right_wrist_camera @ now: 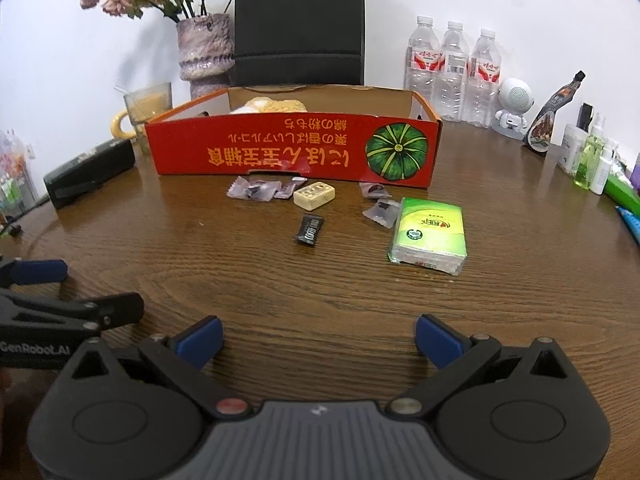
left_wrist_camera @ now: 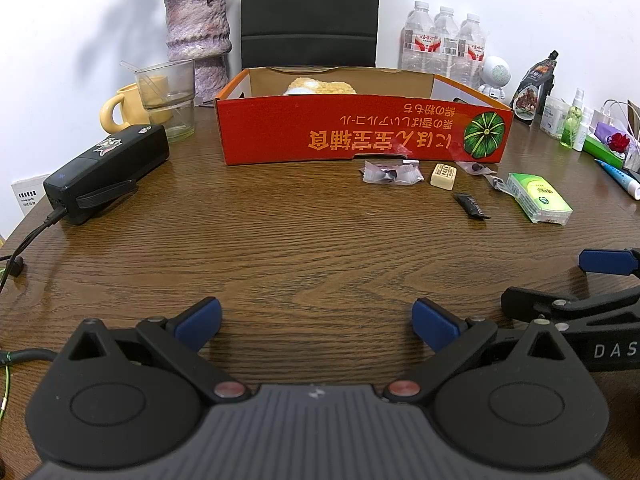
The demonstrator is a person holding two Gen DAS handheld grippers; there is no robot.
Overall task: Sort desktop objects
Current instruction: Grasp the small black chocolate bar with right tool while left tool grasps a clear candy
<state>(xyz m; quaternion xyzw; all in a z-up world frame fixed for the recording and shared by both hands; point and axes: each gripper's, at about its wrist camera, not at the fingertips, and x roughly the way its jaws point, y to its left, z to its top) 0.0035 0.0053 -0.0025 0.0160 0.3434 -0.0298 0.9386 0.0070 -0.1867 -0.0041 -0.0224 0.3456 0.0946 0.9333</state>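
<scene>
At the bottom of each wrist view a gripper sits low over the bare wood table (right_wrist_camera: 320,288), the left gripper (left_wrist_camera: 316,320) and the right gripper (right_wrist_camera: 319,340) both spread wide with nothing between their blue pads. Neither touches any object.

The loose items lie mid-frame in the right view, just in front of the red box (right_wrist_camera: 260,152): a cluster of clear candy wrappers (right_wrist_camera: 256,191), a cream block (right_wrist_camera: 314,196) beside them, a black sachet (right_wrist_camera: 309,231) a little nearer, two more wrappers (right_wrist_camera: 380,210) and a green tissue pack (right_wrist_camera: 430,236) to the right of centre. The box stands open in the upper middle, with something pale and fluffy already inside.

The step in hand looks like the first reach, probably with the right gripper, since the items lie closer to its centre line. To do it well, start with the tissue pack or the block: both are firm and tall enough to pinch. Line the pads across the short sides, come down level, and lift clear of the box wall before letting go. The flat wrappers will likely need a lower, shallower pinch.
</scene>
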